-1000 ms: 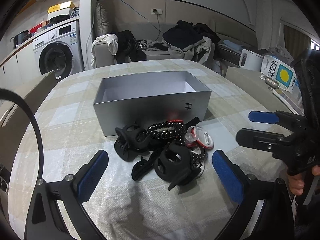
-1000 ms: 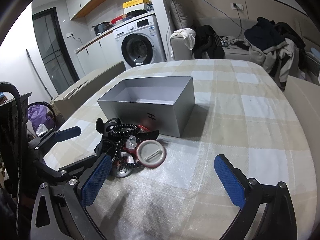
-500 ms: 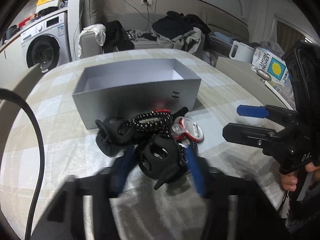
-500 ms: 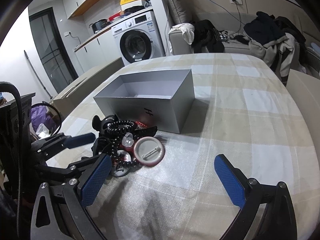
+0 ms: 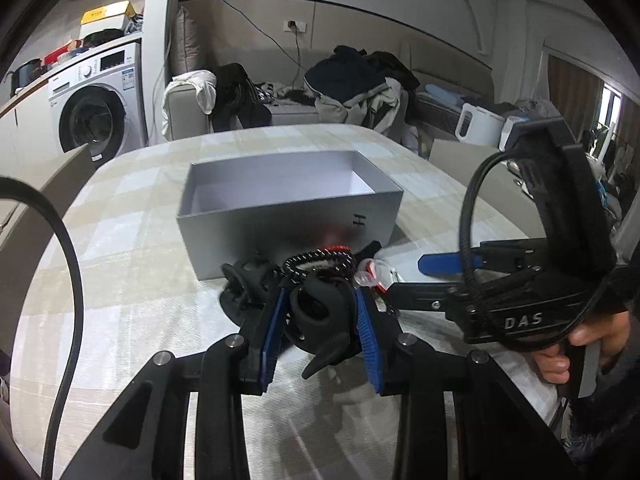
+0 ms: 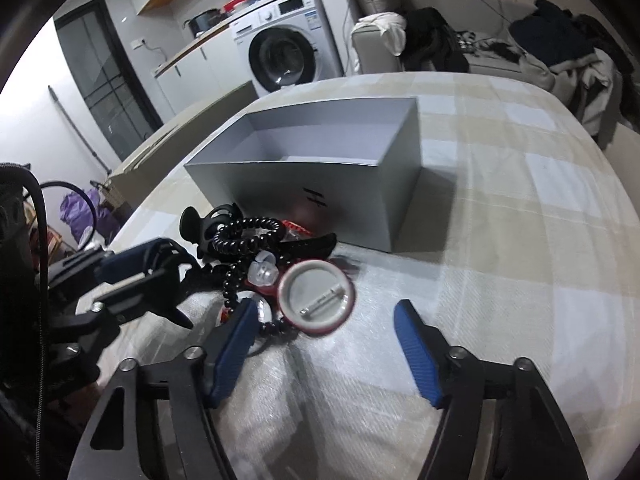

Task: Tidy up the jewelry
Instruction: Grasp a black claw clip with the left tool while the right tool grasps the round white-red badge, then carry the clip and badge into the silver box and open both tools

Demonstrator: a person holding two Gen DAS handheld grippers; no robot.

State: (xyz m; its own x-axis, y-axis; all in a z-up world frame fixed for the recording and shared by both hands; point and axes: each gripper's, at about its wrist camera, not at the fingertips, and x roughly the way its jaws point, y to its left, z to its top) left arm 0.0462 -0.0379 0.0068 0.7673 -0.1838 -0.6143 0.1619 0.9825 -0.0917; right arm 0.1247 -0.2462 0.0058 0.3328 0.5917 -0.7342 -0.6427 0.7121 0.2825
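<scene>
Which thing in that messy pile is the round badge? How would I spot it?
Find the grey box on the checked table; a tangled pile lies just before it. On the pile's right edge, between the right gripper's fingers, lies the round badge: a flat white disc, red-rimmed, with a metal pin, unlike the black clips and beads.

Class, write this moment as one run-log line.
left tool: shut on black claw clip | right tool: open, closing toward round badge | grey box: empty

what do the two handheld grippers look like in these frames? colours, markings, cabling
Both are matte black frames with silver bolts and ribbed blue pads lining the jaws. The left gripper has a black cable looping past its side. The right gripper, seen from the left camera, bears white "DAS" lettering, a black cable loop, and a dark fuzzy sleeve behind it.
</scene>
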